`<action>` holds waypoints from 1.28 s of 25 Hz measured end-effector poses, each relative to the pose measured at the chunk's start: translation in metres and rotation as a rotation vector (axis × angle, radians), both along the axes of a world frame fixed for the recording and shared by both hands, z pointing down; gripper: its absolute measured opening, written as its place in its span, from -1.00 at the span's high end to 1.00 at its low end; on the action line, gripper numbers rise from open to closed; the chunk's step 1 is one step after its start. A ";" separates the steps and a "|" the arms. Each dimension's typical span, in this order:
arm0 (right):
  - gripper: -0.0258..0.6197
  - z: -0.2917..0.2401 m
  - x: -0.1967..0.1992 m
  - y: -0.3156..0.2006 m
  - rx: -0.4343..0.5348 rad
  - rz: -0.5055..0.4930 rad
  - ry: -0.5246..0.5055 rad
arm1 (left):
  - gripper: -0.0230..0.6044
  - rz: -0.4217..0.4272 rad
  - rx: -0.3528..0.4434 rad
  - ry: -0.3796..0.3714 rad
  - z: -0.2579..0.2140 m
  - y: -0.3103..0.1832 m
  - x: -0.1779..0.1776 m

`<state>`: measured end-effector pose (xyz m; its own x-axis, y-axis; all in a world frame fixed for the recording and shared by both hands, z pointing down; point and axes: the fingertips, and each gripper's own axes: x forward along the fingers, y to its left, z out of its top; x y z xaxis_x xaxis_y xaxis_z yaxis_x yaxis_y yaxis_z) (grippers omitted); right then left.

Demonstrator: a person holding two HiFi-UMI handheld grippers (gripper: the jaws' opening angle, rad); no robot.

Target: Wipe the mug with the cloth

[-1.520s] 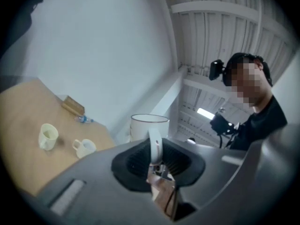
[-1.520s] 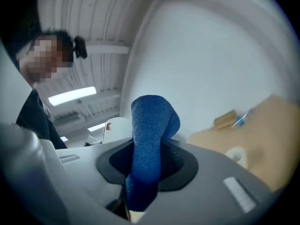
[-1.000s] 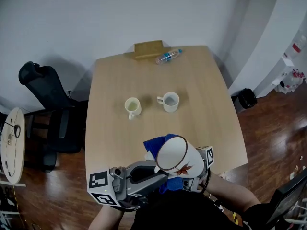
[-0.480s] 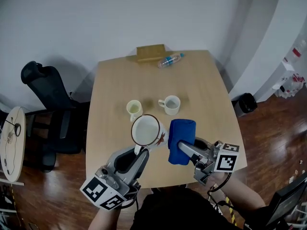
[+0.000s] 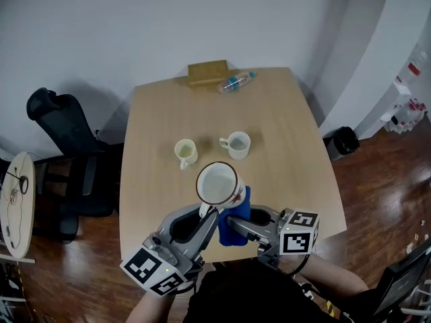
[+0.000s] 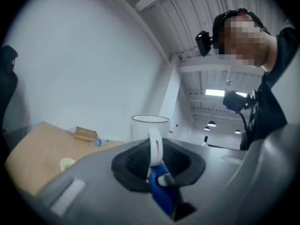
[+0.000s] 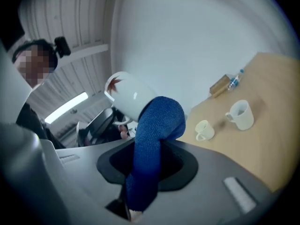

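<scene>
A white mug (image 5: pixel 217 183) with a brown rim and a red leaf print is held above the table's near edge, mouth up. My left gripper (image 5: pixel 205 211) is shut on its handle (image 6: pixel 155 146); the mug (image 6: pixel 150 127) stands upright beyond the jaws in the left gripper view. My right gripper (image 5: pixel 232 219) is shut on a folded blue cloth (image 5: pixel 235 222), which lies against the mug's right side. In the right gripper view the cloth (image 7: pixel 152 144) rises from the jaws and touches the mug (image 7: pixel 129 96).
On the wooden table (image 5: pixel 283 126) stand a pale yellow cup (image 5: pixel 185 151) and a white cup (image 5: pixel 236 144). A wooden block (image 5: pixel 207 71) and a plastic bottle (image 5: pixel 234 81) lie at the far edge. A black office chair (image 5: pixel 67 147) is at the left.
The cloth, held apart at the right half a second ago, has moved left against the mug. The mug has turned mouth-up and shifted slightly right.
</scene>
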<state>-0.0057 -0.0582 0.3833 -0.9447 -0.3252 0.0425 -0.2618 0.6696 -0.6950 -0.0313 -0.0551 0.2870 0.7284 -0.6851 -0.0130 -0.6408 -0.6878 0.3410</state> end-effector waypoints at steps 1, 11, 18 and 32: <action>0.57 0.002 0.001 0.005 0.033 -0.012 0.036 | 0.73 -0.004 -0.009 -0.001 0.002 -0.001 -0.003; 0.57 0.015 0.030 -0.022 0.078 0.080 0.145 | 0.73 0.050 -0.077 0.009 0.019 0.009 0.002; 0.57 0.022 0.003 -0.005 0.082 0.029 0.138 | 0.73 0.023 -0.083 0.010 0.017 0.005 0.001; 0.57 0.064 0.058 0.018 -0.005 0.026 0.195 | 0.73 -0.248 -0.154 -0.167 0.107 -0.003 -0.065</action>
<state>0.0526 -0.0402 0.4475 -0.9097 -0.3490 0.2253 -0.4089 0.6574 -0.6329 -0.0963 -0.0576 0.3937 0.5228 -0.8262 0.2099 -0.8378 -0.4526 0.3054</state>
